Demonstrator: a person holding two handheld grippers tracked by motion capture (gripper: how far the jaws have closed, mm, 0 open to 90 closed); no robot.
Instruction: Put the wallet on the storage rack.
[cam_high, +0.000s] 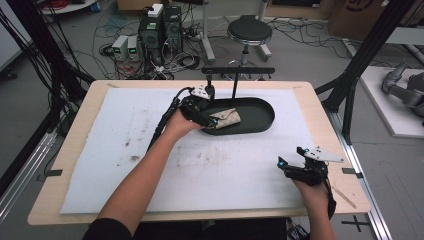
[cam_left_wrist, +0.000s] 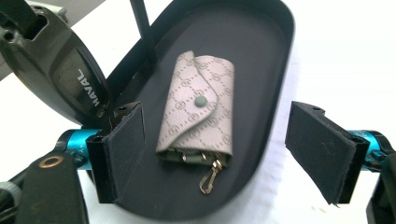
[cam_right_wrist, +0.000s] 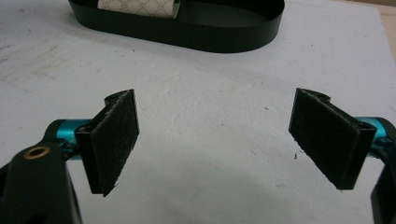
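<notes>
A beige patterned key pouch (cam_left_wrist: 196, 107) with a green snap and a gold clasp lies in a black oval tray (cam_left_wrist: 261, 70). My left gripper (cam_left_wrist: 215, 140) hangs open just above the tray's near end, with one pad on each side of the pouch and neither touching it. From above, the left gripper (cam_high: 209, 119) is over the left end of the tray (cam_high: 260, 112), next to the pouch (cam_high: 226, 118). My right gripper (cam_high: 293, 159) stands open over the white mat at the front right, holding nothing. Its own view shows the right gripper (cam_right_wrist: 215, 135) facing the tray (cam_right_wrist: 210, 32) and the pouch (cam_right_wrist: 140, 8).
A white mat (cam_high: 150, 150) covers the wooden table (cam_high: 60, 200). A black stand with a crossbar (cam_high: 237, 71) rises behind the tray. A glossy black object marked HAVAL (cam_left_wrist: 56, 65) sits by the tray's left rim. A stool (cam_high: 249, 31), computers and cables are on the floor beyond.
</notes>
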